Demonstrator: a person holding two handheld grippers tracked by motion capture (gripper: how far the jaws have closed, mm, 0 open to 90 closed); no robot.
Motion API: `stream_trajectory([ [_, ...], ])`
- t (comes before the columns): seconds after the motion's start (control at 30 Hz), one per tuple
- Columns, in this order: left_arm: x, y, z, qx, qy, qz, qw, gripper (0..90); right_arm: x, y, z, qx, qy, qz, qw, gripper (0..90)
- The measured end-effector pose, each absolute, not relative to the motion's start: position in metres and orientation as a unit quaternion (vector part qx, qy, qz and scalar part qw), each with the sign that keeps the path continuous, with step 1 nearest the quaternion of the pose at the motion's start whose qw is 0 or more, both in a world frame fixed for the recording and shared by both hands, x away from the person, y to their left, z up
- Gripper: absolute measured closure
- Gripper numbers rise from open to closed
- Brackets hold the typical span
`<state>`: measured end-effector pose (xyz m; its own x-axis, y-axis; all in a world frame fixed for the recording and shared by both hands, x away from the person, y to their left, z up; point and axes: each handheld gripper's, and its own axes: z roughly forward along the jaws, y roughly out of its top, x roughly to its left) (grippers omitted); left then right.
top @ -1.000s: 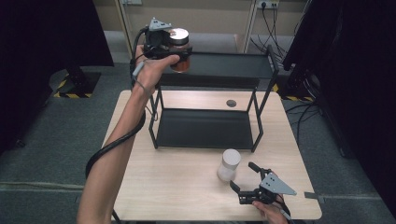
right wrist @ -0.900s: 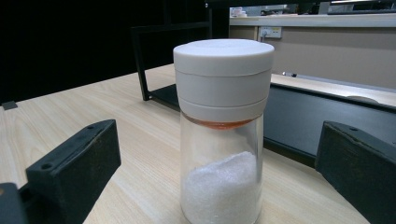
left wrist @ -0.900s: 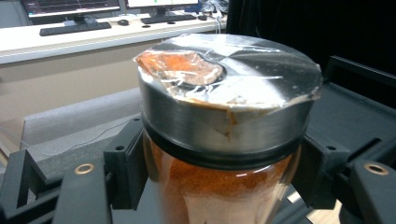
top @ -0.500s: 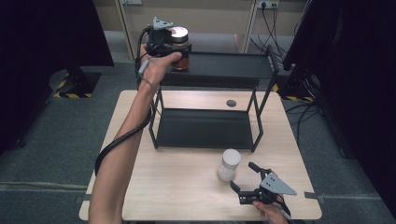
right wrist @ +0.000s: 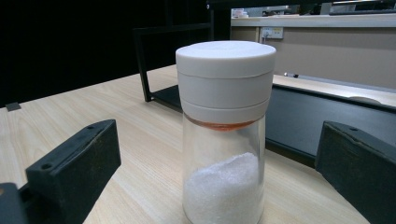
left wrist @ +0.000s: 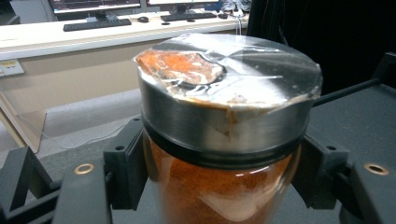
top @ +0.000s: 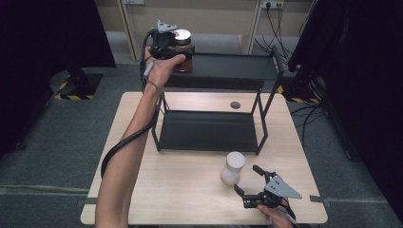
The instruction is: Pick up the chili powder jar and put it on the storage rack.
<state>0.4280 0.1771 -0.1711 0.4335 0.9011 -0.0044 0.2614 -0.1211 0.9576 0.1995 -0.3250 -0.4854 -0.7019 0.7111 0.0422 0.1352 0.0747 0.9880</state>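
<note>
A glass jar of orange powder with a metal lid (top: 182, 37) (left wrist: 224, 93) is at the left end of the black rack's top shelf (top: 233, 64). My left gripper (top: 180, 53) (left wrist: 219, 182) is shut on its glass body just under the lid; I cannot tell whether the jar rests on the shelf. A jar of white grains with a white lid (top: 233, 167) (right wrist: 225, 130) stands upright on the wooden table (top: 142, 180) in front of the rack. My right gripper (top: 251, 183) (right wrist: 219, 186) is open just behind it, one jaw on each side and clear of the glass.
The rack's lower shelf (top: 209, 130) is bare, with thin black posts at its corners. A small dark disc (top: 235, 105) lies on the table behind the rack. Black curtains and cables surround the table.
The left hand has shifted only slightly at the shelf's left end, still holding the orange jar. The right gripper and the white jar have stayed still.
</note>
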Motion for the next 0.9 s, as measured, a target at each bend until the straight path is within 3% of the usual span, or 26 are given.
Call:
stream_trajectory([
  [0.23, 0.425, 0.174, -0.176, 0.672, 0.427, 0.329, 0.508, 29.8, 0.199, -0.325, -0.485, 0.303, 0.695, 0.608, 0.237, 0.4],
  [0.37, 0.419, 0.172, -0.176, 0.659, 0.436, 0.339, 0.511, 16.0, 0.199, -0.324, -0.485, 0.303, 0.695, 0.607, 0.236, 0.4],
  [0.47, 0.417, 0.172, -0.176, 0.654, 0.440, 0.340, 0.513, 12.4, 0.200, -0.324, -0.486, 0.302, 0.696, 0.607, 0.236, 0.4],
  [0.6, 0.411, 0.175, -0.178, 0.642, 0.449, 0.337, 0.523, 0.0, 0.200, -0.323, -0.486, 0.301, 0.697, 0.606, 0.236, 0.4],
  [0.9, 0.401, 0.179, -0.179, 0.637, 0.443, 0.333, 0.536, 0.1, 0.200, -0.322, -0.485, 0.301, 0.697, 0.607, 0.236, 0.4],
])
